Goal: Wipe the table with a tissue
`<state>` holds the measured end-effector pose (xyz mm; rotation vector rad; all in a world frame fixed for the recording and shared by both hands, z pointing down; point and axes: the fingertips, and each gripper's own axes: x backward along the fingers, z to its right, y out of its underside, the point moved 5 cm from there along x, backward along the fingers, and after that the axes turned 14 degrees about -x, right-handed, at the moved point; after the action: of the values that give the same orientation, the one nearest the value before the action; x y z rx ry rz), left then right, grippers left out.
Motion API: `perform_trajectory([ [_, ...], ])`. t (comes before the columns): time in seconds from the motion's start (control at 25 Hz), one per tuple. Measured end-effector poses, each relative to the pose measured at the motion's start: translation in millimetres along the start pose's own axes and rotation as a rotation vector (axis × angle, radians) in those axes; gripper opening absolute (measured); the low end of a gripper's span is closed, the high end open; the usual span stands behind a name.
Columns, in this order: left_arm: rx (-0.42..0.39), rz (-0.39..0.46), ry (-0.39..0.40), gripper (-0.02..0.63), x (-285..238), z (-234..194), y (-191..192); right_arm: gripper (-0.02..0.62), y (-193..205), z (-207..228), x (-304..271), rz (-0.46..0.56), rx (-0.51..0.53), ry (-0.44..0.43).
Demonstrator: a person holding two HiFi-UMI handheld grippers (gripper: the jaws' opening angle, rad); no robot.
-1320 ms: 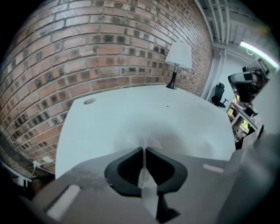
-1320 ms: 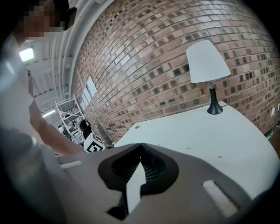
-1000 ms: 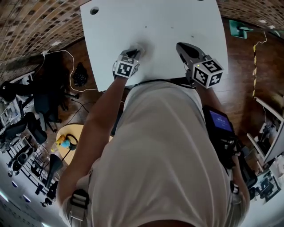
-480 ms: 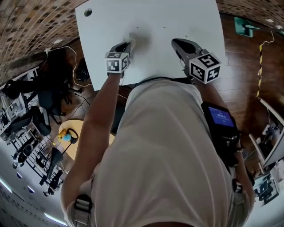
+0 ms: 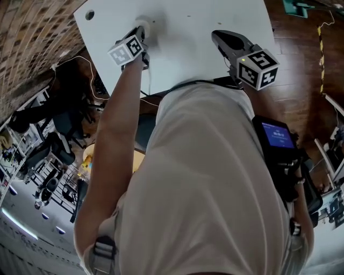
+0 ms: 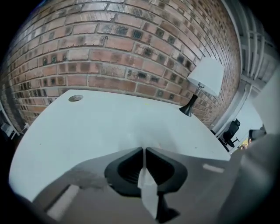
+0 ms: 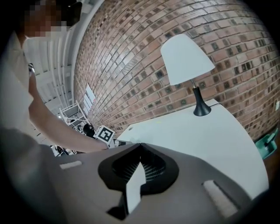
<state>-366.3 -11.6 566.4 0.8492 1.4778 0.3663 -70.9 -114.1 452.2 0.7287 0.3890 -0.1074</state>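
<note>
The white table (image 5: 204,16) fills the top of the head view. My left gripper (image 5: 142,29) reaches over its far left part, shut on a crumpled white tissue (image 5: 144,23) that rests on the tabletop. In the left gripper view the left gripper (image 6: 143,148) shows its tips pinched together over the table (image 6: 87,127); the tissue hardly stands out against the white top. My right gripper (image 5: 215,35) hovers over the table's near right part, shut, with nothing in it. In the right gripper view the right gripper (image 7: 140,145) has its tips touching, above the table (image 7: 197,135).
A lamp (image 7: 188,61) with a white shade stands at the table's far corner by the brick wall; it shows as the lamp (image 6: 205,83) in the left gripper view. A cable hole (image 5: 89,14) marks the left corner. Chairs and cables (image 5: 64,118) crowd the floor at left.
My left gripper has slid the tissue away from me and to the left across the table, and has rolled. My right gripper has shifted a little.
</note>
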Motion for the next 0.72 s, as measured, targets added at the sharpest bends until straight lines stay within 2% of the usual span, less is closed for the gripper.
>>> perform_trajectory([
  [0.2, -0.059, -0.019, -0.055, 0.025, -9.8, 1.6, -11.2, 0.008, 4.4, 3.0, 13.8, 0.031, -0.034, 0.035],
  [0.36, -0.039, -0.022, -0.102, 0.025, -19.2, -1.0, -17.8, 0.008, -1.6, 8.9, 18.1, 0.056, -0.043, 0.046],
  [0.52, -0.109, -0.065, -0.134, 0.023, -27.5, -2.3, -13.9, 0.008, 0.0, 11.4, 14.4, 0.06, -0.049, 0.054],
  [0.72, -0.193, -0.079, -0.148, 0.023, -26.2, 20.7, -16.2, 0.008, -1.8, 21.1, 36.0, 0.064, -0.05, 0.054],
])
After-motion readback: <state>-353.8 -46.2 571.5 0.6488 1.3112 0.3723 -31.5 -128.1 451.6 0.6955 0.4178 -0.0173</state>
